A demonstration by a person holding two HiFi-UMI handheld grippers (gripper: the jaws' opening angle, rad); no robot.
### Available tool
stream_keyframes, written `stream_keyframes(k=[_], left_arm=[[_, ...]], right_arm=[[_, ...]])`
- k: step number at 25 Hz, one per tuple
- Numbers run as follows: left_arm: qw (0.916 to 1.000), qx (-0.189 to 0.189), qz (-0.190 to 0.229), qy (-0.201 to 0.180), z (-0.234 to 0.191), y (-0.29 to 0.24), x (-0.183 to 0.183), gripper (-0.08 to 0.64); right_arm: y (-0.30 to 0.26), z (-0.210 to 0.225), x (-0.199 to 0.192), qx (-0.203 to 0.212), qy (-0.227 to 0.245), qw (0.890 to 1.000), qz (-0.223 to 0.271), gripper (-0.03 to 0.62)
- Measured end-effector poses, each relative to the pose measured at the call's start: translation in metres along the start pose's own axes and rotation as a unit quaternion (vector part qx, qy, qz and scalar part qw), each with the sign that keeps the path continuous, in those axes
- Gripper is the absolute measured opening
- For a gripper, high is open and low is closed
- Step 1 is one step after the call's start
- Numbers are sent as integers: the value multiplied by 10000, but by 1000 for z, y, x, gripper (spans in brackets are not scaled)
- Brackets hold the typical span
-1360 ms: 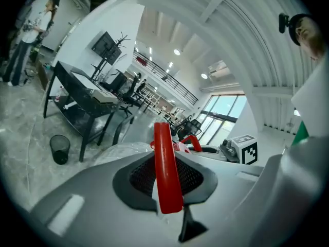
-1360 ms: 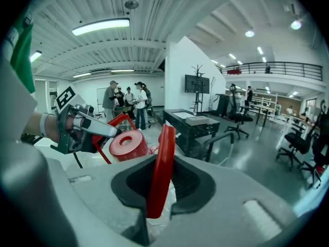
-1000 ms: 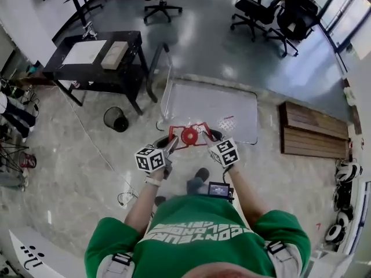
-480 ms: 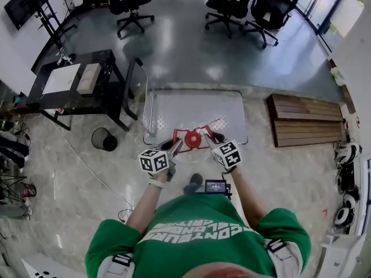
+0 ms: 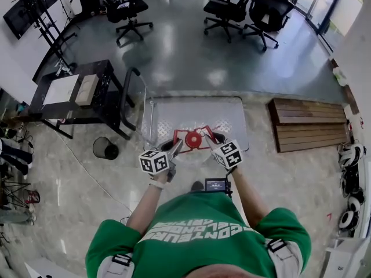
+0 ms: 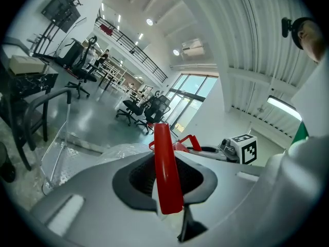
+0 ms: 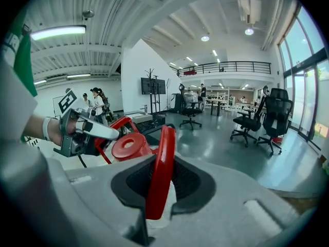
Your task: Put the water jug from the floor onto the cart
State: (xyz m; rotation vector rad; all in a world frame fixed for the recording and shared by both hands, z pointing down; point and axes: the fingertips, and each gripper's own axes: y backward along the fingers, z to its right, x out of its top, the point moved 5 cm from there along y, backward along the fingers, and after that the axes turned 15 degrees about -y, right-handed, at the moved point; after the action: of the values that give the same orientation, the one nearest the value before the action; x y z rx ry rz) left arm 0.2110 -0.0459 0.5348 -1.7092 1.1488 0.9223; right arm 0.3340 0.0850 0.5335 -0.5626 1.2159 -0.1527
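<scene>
Hand-held grippers [image 5: 176, 146] [image 5: 207, 138] outstretched on jug handle [image 7: 161, 163]

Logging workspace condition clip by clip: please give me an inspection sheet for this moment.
Surface: speckled stone floor; flat cart with a metal deck ahead of the person.
Job's things: water jug with a red cap, held at the cart's near edge; whether it rests on anything cannot be told.
Clutter: black bin; wooden boards; black table carrying paper and a box.
Grippers: left hand-held gripper and right hand-held gripper, each shut on the water jug by a red handle.
Cables: thin cable across the floor at left.
Surroundings: office chairs on a glossy grey floor beyond.
</scene>
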Motion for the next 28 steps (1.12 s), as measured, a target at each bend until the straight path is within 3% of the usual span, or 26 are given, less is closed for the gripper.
stream_keyframes(k=[14,28], left_arm=[[9998,203,-40,-3,4,-31,10,81],[9997,-44,-205,-120,10,-49,13,83]], right_arm=[[-6,32,15,210,111,9997,-11,58],[6,44,14,139,-16,9999,-25,60]])
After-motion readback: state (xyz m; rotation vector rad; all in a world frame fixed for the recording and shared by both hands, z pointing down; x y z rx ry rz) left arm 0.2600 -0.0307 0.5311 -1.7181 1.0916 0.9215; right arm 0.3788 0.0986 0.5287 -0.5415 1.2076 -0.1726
